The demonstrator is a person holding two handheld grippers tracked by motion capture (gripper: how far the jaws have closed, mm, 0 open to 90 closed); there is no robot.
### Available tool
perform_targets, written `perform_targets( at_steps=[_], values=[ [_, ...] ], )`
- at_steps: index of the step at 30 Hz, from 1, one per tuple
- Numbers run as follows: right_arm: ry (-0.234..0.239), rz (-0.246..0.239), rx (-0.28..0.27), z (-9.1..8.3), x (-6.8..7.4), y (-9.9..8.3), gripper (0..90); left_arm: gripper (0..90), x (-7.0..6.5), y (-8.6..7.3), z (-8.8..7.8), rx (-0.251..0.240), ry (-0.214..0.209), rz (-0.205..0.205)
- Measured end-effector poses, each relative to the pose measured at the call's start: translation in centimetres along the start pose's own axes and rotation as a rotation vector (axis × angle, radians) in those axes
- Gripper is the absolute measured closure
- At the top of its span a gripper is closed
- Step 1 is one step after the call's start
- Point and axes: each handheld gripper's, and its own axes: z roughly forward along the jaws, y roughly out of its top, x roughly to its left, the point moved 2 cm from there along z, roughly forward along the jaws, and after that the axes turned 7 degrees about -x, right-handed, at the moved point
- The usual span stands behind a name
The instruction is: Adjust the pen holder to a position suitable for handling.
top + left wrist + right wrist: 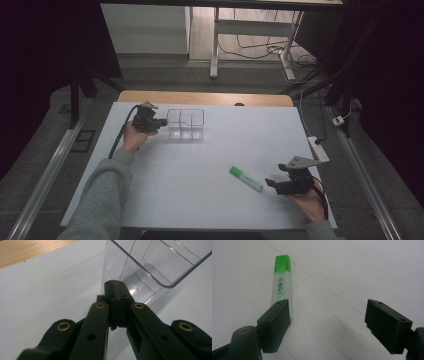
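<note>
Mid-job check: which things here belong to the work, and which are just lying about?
In the job:
clear divided box, at the shut left claw
green highlighter, before the open right claw

Lying about:
power strip
white floor cable

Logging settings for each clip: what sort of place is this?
Probably a lab or workshop recording station: a white-covered table fenced by metal rails, dark curtains at the sides, and loose cables on the floor.

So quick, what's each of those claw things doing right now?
Left gripper: shut, holding the clear box by its wall.
Right gripper: open, holding nothing; highlighter lies by one jaw.
</note>
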Motion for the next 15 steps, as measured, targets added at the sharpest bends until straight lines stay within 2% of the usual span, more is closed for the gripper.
perform_targets(
  at_steps=[15],
  values=[
    [0.003,0.0,0.0,0.0,0.0,0.0,20.6,88.7,-1.8,1.0,1.2,0.002,-0.032,0.027]
  ],
)
